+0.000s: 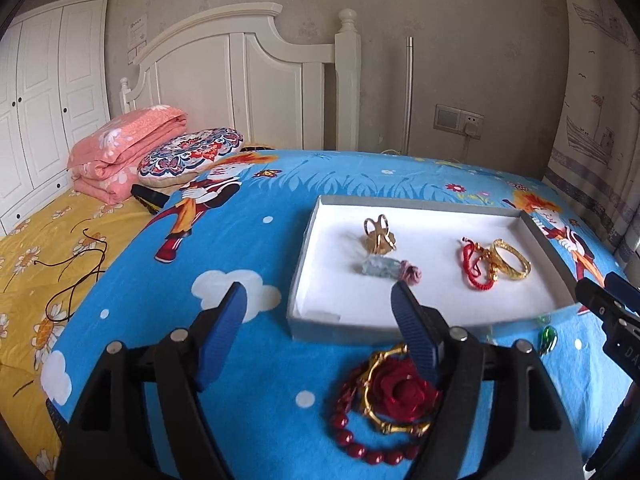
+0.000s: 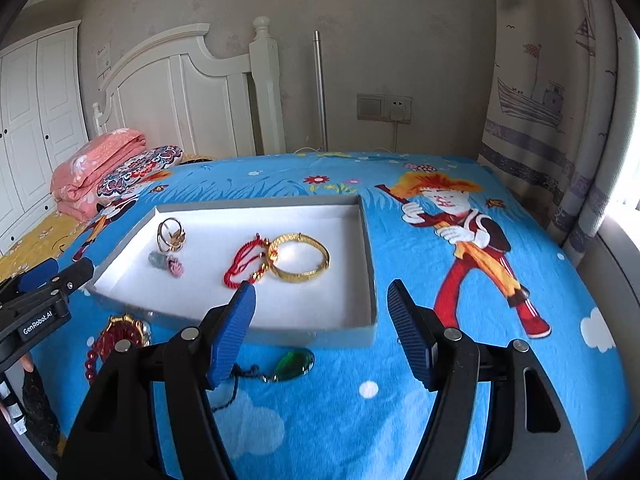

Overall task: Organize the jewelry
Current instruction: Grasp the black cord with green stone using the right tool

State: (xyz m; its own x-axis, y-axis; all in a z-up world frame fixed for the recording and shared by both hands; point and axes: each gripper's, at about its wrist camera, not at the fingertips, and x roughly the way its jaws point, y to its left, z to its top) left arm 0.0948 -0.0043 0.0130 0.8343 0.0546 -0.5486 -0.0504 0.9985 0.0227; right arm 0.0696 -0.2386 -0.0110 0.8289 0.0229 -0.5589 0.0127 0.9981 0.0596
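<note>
A shallow grey tray with a white lining lies on the blue cartoon bedspread. In it are a gold ring ornament, a pale stone with a pink charm, a red cord bracelet and a gold bangle. A red rose pendant on a red bead string lies in front of the tray. A green pendant lies nearby. My left gripper is open above the bedspread. My right gripper is open above the tray's near edge.
A folded pink quilt and a patterned round cushion lie by the white headboard. A thin dark cord lies on the yellow sheet at left. A curtain hangs at right.
</note>
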